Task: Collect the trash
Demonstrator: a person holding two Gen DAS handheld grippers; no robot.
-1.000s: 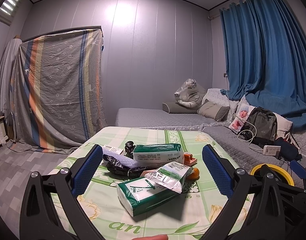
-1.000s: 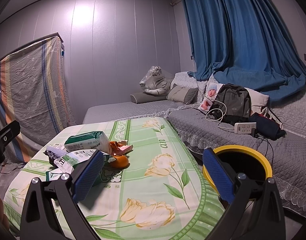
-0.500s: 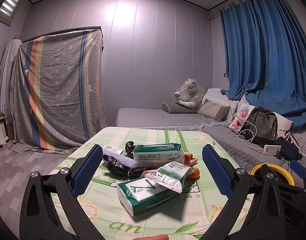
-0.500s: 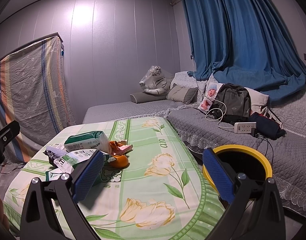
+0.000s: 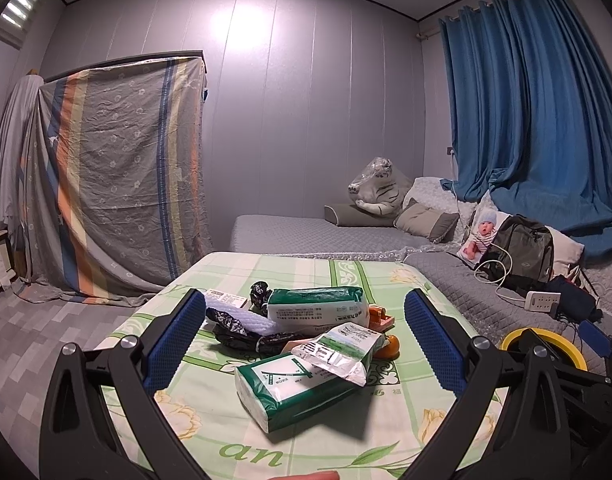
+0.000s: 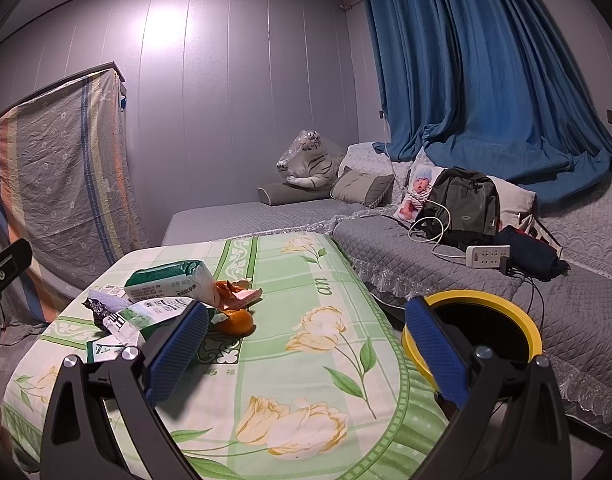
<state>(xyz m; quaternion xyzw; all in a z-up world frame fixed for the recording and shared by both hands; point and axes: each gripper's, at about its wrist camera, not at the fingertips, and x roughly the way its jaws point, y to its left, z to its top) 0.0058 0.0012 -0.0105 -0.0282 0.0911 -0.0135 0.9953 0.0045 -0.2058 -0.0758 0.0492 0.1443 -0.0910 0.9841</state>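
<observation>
Left wrist view: left tool [image 5: 303,334] spread wide, holding nothing, hovering short of the trash pile [image 5: 306,332] at mid-counter [image 5: 201,420]. Right tool [image 6: 306,346] likewise released and empty, over the counter's near edge, the yellow-rimmed bin [image 6: 506,304] just beyond its right finger. Risk, in my judgement: the pile is loose and overlapping, so a grab at the crumpled wrapper [image 5: 338,350] could drag the pack [image 5: 289,390] beneath it, or nudge the orange [image 5: 390,346] off the counter. Trash is mixed: soft green-and-white packs, black plastic [image 5: 241,330], orange scraps.
</observation>
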